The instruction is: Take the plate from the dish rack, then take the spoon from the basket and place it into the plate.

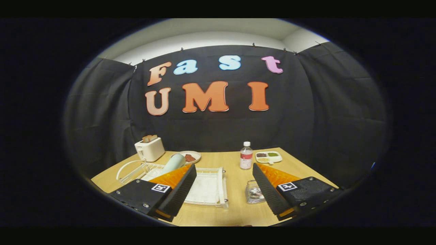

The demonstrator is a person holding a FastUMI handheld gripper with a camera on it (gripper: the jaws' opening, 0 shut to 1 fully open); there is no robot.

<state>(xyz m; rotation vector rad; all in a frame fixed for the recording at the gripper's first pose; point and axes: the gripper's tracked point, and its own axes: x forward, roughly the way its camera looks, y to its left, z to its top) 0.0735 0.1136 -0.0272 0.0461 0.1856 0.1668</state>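
I hold gripper (223,190) high, fingers wide apart, empty; first step not begun. Rack (207,190) below between fingers, plate (127,167) beyond left finger; next, descend left

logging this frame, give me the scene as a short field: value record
gripper: gripper open, holding nothing, above the table
dish rack: white dish rack between and just ahead of the fingers, pale cup lying at its far left
basket: small wire basket by the right finger, contents unclear
far side: toaster with bread, plate with food, bottle, divided tray
task state: nothing picked up yet
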